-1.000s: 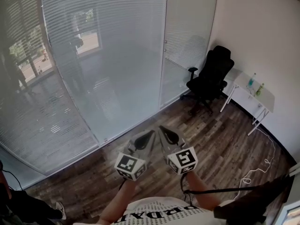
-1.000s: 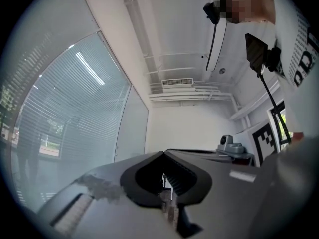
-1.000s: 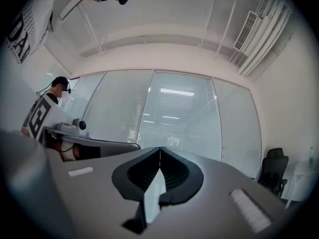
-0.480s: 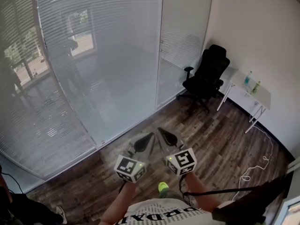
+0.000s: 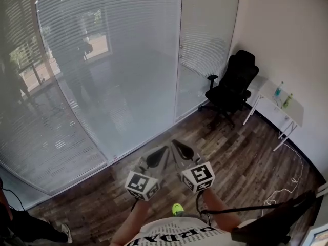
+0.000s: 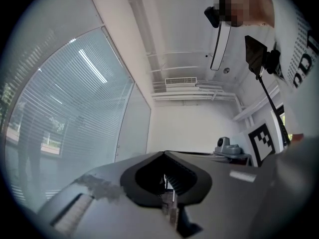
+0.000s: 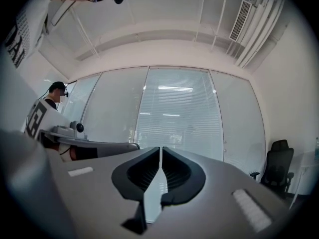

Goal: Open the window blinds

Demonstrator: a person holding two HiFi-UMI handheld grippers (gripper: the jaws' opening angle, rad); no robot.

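Blinds [image 5: 113, 60] sit well ahead of both grippers, slats level. Left gripper [image 5: 160, 152] looks marginally nearer than right gripper [image 5: 179, 146]. Both jaws pressed together, empty. Control cord not resolvable.

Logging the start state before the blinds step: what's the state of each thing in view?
Blinds: down, covering the glass.
Left gripper: shut, empty.
Right gripper: shut, empty.
Chair: upright, nobody in it.
Bottles: upright on the table.
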